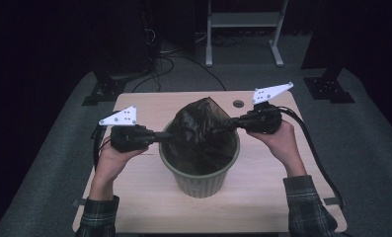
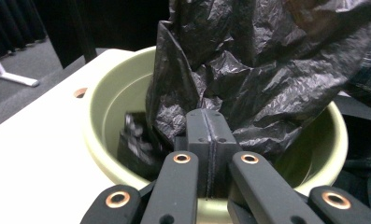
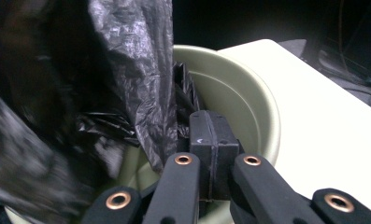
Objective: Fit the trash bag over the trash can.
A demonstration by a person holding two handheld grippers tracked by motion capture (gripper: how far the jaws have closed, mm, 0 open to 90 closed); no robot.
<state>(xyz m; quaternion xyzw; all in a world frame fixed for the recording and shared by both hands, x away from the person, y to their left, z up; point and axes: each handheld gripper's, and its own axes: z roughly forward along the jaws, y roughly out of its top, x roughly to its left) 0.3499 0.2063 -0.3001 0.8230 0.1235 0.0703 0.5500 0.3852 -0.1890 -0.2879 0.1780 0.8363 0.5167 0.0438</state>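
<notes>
A pale green bin (image 1: 201,186) stands mid-table with a crumpled black plastic bag (image 1: 203,127) rising out of it to a peak. My left gripper (image 1: 165,137) meets the bag's left side over the rim, and my right gripper (image 1: 234,122) meets its right side, where the film is drawn out to a corner. In the left gripper view the pads of the left gripper (image 2: 210,116) are pressed together at the foot of the bag (image 2: 267,60), inside the bin (image 2: 99,107). In the right gripper view the right gripper (image 3: 210,116) is likewise shut, with the bag (image 3: 136,60) beside it above the bin (image 3: 248,93).
The light wooden table (image 1: 262,202) has a small round hole (image 1: 238,103) at its far edge. Beyond it are grey carpet, a white metal frame (image 1: 243,19) and black stand feet (image 1: 102,91). Cables trail from both grippers off the table sides.
</notes>
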